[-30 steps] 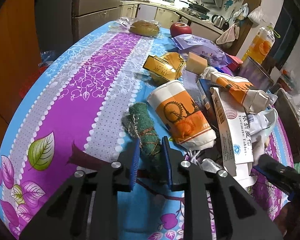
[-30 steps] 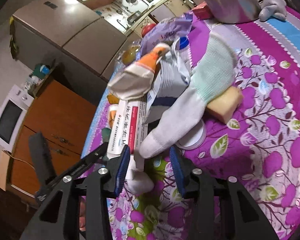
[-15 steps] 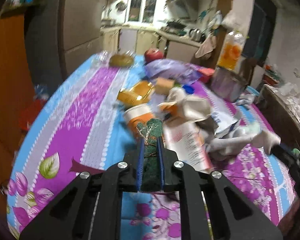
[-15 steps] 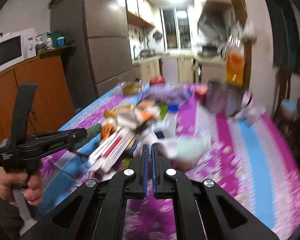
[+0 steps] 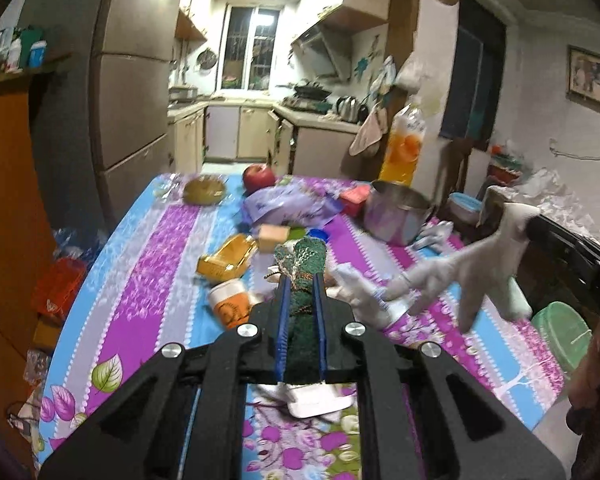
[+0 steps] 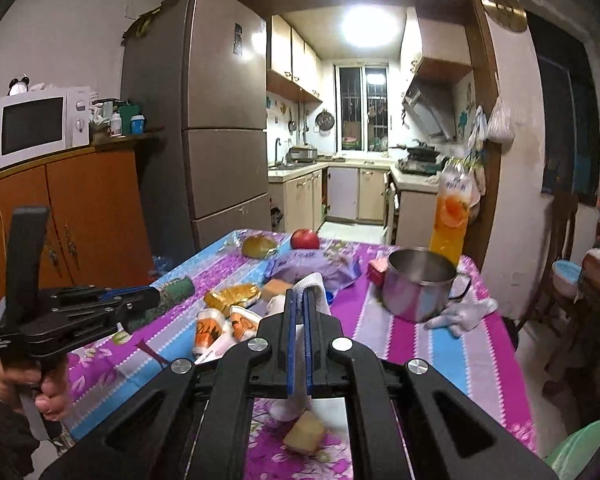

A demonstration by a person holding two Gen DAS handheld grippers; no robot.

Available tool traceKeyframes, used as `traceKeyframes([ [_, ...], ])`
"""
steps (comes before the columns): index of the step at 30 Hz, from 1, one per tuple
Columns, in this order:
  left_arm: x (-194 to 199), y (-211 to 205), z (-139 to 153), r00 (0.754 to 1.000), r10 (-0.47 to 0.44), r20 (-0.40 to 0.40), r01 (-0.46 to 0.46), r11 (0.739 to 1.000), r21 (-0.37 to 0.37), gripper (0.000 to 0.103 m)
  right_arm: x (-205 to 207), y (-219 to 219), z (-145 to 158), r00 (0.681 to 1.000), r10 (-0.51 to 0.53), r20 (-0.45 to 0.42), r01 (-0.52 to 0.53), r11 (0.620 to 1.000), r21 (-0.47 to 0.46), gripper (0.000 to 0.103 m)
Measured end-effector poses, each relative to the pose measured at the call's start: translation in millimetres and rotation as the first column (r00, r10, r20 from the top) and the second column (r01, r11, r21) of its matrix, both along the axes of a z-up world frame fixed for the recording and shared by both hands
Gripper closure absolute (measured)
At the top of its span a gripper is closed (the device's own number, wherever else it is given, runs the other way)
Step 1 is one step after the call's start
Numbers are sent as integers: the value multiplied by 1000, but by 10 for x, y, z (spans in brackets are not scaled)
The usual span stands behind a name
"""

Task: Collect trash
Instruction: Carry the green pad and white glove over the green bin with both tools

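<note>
A: What do we have in hand?

B: The green scouring pad (image 5: 302, 264) is pinched in our left gripper (image 5: 300, 300), its jaws closed tight on it, lifted clear above the bench (image 5: 155, 264). Our right gripper (image 6: 298, 320) is clamped nearly shut on the white glove (image 5: 456, 276), which dangles in the air to the right.

A: So which step is this?

B: We judge both pieces are picked up and we are in the carry, with no bin visible in either view.

A: And what is left on the bench?

B: The paper cup (image 5: 229, 306) and gold wrapper (image 5: 227, 256) lie near the middle; the purple bag (image 5: 287, 208), steel pot (image 5: 400, 212) and apple (image 5: 258, 176) sit farther off.

A: Next move?

B: We need to find the bin, hold both grips firm on these limp things, then release over it.
</note>
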State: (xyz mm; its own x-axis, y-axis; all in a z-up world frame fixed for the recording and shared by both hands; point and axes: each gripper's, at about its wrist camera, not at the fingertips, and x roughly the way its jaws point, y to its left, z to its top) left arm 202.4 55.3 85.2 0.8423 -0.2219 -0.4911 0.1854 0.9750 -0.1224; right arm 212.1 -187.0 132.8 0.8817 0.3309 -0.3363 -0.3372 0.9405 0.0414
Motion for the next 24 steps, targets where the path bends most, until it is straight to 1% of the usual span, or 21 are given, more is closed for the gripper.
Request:
traceKeyframes([
  [7,-55,-249,227,997,-59,47,59,998,-6,93,-108,-198,258,999,-40,36,41,999,-16,99],
  [13,-79,-521,346,992,-111,60,112,994,-14,93,-264,-487,459,992,-104,64,106,994,-21,99],
  [19,-94,-969,409,979,-193,70,195,981,-21,93,-480,-862,599,980,-181,79,185,982,-41,99],
  [24,-100,-1445,444,961,-268,75,270,962,-26,93,-667,-1261,645,964,-256,75,259,965,-39,99],
])
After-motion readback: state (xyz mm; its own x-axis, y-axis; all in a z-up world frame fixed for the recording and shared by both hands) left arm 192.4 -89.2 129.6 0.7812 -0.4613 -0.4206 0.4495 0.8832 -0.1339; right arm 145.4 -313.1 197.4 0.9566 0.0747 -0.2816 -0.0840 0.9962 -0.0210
